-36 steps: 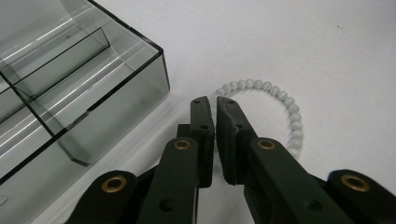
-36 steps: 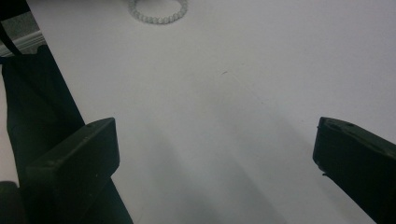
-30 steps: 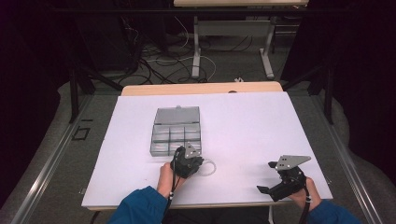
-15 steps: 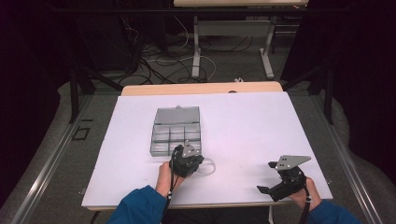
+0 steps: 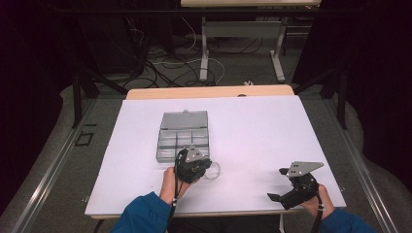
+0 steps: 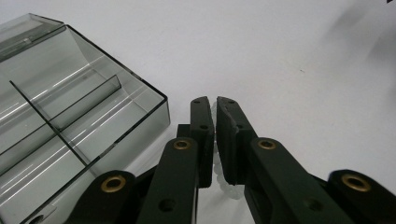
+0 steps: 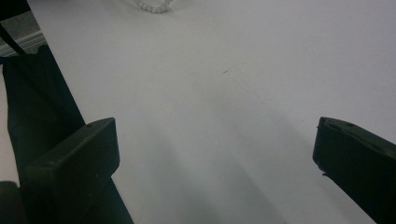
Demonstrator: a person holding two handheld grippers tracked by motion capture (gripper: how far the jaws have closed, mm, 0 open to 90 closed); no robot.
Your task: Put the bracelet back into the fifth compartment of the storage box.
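Beside the box's [image 6: 70, 121] corner, left gripper [image 6: 214, 103] pinches beads [image 6: 227, 186].

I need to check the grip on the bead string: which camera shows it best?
The left gripper view: the bead string sits pinched between the closed jaws. The high view shows its loop beside the left gripper; the right gripper view catches a few beads.

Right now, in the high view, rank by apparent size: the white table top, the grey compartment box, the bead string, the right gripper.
1. White table top
2. Grey compartment box
3. Right gripper, though it sits nearer the camera, which flatters it
4. Bead string, partly hidden by the left gripper
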